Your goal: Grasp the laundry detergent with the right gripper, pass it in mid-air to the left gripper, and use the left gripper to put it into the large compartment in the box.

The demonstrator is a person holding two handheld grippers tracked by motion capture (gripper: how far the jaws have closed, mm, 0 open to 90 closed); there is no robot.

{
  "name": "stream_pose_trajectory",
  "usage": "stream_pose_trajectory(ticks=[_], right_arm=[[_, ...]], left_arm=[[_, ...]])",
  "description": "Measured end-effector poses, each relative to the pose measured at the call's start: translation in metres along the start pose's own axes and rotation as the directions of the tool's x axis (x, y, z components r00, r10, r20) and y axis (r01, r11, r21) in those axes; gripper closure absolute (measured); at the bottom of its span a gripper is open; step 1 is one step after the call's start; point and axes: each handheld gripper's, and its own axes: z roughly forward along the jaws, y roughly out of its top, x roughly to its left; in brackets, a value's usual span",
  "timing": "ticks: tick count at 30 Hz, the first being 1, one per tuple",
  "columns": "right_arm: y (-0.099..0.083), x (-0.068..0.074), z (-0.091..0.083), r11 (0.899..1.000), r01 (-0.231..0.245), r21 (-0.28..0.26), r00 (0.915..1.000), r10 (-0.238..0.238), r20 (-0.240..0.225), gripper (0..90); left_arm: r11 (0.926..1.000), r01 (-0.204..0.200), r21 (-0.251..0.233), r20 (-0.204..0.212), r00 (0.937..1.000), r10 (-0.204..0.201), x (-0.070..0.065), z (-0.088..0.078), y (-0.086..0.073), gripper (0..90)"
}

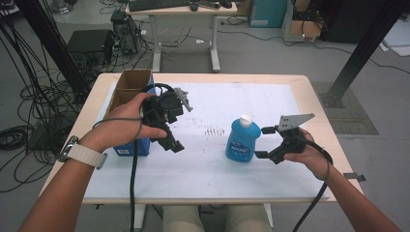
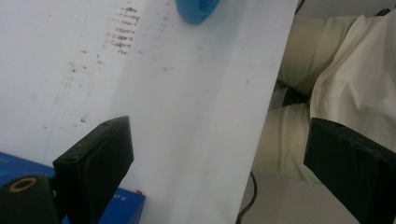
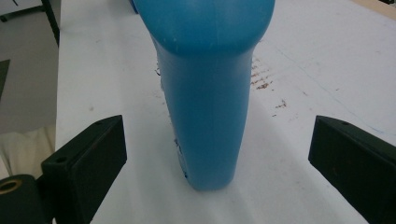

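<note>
- The blue bottle is standing upright on the white mat, right of centre, with its long axis vertical and its white cap pointing up.
- You are holding the right gripper just right of the bottle, jaws spread wide, one toward the far side and one toward the near side, neither touching it.
- In the right gripper view, the bottle is standing between the two jaws with clear gaps either side.
- You are holding the left gripper left of centre, beside the blue cardboard box, jaws wide apart, gripping nothing.
</note>
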Motion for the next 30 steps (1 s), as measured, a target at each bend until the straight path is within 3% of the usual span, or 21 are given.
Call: stream_pose_trajectory(ticks=[30], right_arm=[[0.0000, -0.0007, 0.0004, 1.000, -0.004, -0.003, 1.0000, 0.004, 0.001, 4.3]], left_arm=[[1.0000, 0.002, -0.002, -0.001, 1.0000, -0.002, 0.0003, -0.0004, -0.0013, 8.6]])
